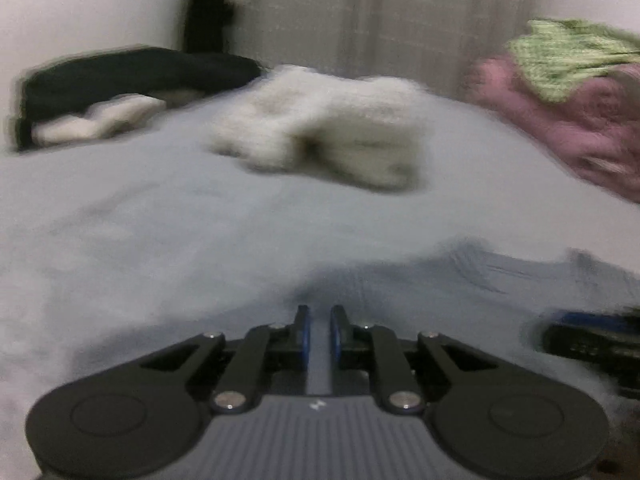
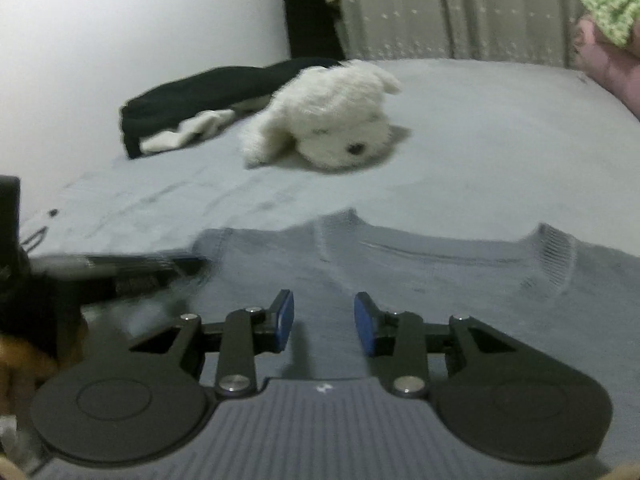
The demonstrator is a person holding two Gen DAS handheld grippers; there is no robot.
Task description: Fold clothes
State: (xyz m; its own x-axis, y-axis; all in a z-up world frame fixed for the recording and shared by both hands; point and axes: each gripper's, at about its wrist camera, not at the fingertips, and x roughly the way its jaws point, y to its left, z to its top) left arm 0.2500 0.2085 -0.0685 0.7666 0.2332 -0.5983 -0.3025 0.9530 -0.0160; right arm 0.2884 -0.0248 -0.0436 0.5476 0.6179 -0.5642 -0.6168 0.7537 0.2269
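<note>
A grey-blue knit sweater (image 2: 460, 280) lies flat on the pale bed sheet, its ribbed collar facing the far side. My right gripper (image 2: 324, 326) is open and empty, low over the sweater's left part. My left gripper (image 1: 319, 330) has its blue pads nearly closed with a narrow gap, at the sweater's edge (image 1: 460, 280); the view is blurred, so I cannot tell if cloth is between them. The left gripper also shows at the left of the right wrist view (image 2: 132, 268), and the right gripper at the right edge of the left wrist view (image 1: 592, 336).
A white plush dog (image 2: 336, 120) lies mid-bed. Black and white clothes (image 2: 192, 108) are heaped at the far left. A pink and green pile (image 1: 568, 92) sits at the far right. A curtain (image 2: 440, 8) hangs behind the bed.
</note>
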